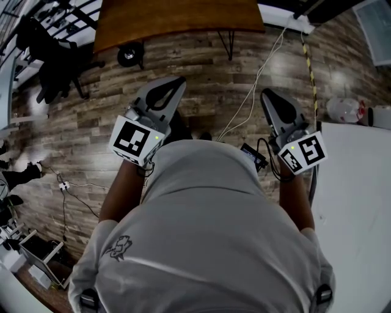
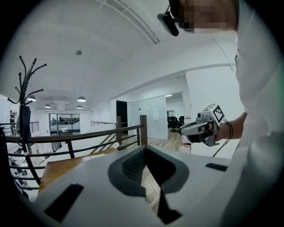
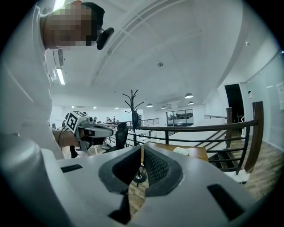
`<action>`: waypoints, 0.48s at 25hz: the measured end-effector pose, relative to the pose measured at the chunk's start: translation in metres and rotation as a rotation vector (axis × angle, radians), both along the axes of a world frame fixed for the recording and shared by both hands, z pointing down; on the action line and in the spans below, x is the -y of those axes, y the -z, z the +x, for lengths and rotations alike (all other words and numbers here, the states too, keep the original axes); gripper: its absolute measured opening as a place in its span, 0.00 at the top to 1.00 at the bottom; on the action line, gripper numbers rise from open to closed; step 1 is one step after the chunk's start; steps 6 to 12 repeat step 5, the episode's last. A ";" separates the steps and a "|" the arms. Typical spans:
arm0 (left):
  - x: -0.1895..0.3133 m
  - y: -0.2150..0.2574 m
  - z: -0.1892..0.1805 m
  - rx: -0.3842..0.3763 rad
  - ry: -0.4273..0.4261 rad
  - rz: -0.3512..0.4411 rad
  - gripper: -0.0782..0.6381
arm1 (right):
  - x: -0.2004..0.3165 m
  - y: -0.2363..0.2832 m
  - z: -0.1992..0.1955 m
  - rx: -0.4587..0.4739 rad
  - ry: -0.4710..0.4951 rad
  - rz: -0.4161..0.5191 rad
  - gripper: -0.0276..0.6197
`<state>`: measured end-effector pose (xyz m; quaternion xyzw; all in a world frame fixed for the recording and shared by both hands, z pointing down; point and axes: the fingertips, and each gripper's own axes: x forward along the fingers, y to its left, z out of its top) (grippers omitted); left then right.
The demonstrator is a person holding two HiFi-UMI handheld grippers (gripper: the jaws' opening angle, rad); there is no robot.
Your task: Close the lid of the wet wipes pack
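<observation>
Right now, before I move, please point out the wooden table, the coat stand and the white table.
wooden table (image 1: 177, 18), head view, middle of its top.
coat stand (image 3: 132, 106), right gripper view, its upright pole.
white table (image 1: 360, 208), head view, bare top.

No legible text, labels or numbers anywhere in view.

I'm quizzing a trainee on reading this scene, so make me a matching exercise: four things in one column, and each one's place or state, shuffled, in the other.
1. brown wooden table
2. white flat table
3. black branching coat stand
4. left claw

A. shut, empty
B. head view's right edge
C. by the black railing
D. head view's top edge

Pairs: 1-D, 2-B, 3-C, 4-A
</observation>
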<state>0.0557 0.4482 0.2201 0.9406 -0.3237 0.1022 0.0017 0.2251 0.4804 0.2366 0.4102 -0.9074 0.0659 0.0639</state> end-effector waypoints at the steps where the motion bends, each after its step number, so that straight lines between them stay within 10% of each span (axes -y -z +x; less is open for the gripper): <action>1: 0.001 0.001 0.000 0.001 0.000 -0.001 0.87 | 0.001 0.000 0.000 0.000 -0.001 0.002 0.89; 12: 0.003 0.001 -0.002 0.000 0.002 -0.004 0.87 | 0.003 0.001 -0.001 0.001 -0.005 0.003 0.89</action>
